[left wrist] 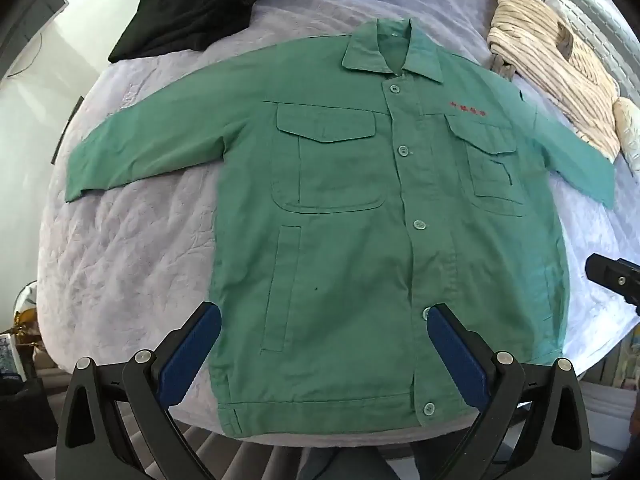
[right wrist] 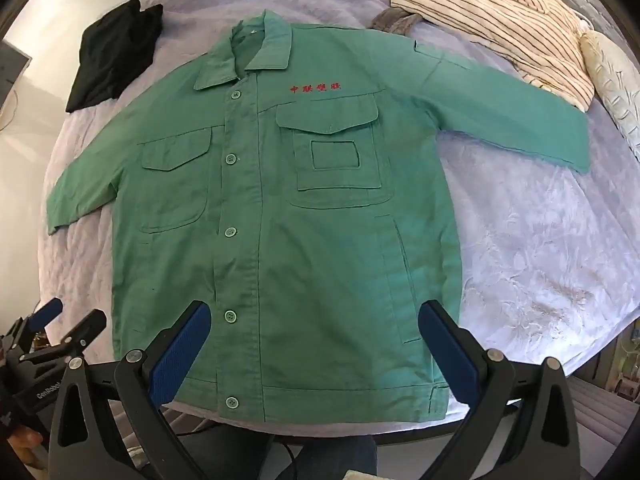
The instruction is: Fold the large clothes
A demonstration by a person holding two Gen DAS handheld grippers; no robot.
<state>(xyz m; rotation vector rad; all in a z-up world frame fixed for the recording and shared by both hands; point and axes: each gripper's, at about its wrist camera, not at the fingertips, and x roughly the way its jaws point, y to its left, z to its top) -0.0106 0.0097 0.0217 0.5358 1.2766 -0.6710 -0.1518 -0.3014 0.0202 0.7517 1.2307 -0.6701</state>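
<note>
Left wrist view: left gripper [left wrist: 324, 320] spread wide, empty, above the near hem of the green jacket [left wrist: 352, 240]. Laid flat and buttoned on the bed [left wrist: 132, 248], collar far, hem near, sleeves out left and right.

Right wrist view: right gripper [right wrist: 314, 318] likewise wide open, holding nothing, nearer the right sleeve [right wrist: 520, 112].

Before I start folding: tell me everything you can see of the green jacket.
The green jacket lies flat, front up and buttoned, on the pale quilted bedspread, collar away from the cameras, hem at the near edge. It looks like woven cotton workwear: flapped chest pockets, slit side pockets, red embroidered characters on one breast. Both sleeves are spread outward. Neither gripper touches it.
</note>
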